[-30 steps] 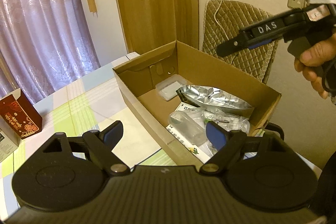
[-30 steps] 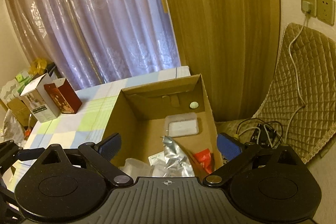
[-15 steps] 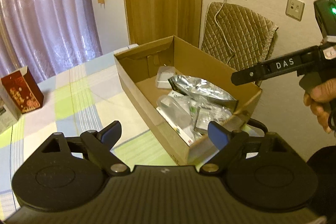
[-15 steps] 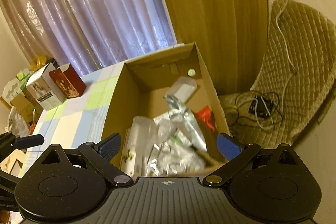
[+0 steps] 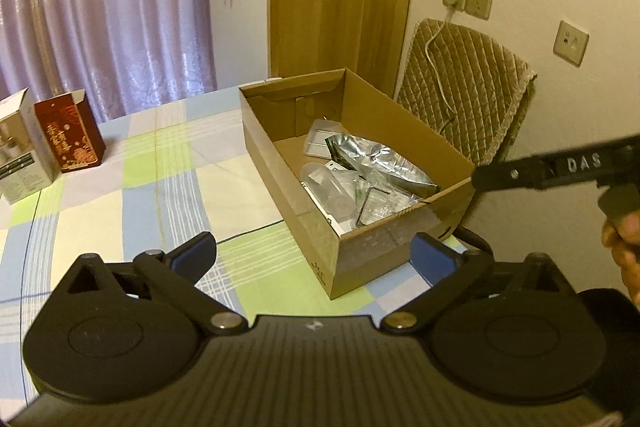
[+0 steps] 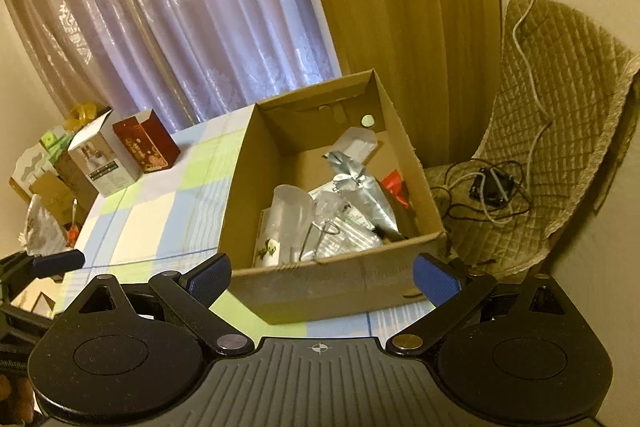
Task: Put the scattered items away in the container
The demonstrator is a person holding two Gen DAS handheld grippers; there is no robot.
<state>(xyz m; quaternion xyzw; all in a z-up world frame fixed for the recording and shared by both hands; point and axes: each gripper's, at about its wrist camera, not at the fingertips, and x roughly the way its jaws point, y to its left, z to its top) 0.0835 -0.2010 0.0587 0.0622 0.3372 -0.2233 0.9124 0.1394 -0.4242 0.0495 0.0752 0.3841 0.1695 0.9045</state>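
Inside the cardboard box lie a silver pouch and packets; both tools gape empty.

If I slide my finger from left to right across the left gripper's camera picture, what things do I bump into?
White box → red box → checked tablecloth → cardboard box full of packets → quilted chair → right gripper.

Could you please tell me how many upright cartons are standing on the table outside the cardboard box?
2: a red carton and a white carton touching it, both at the table's far left edge. Others may sit out of view.
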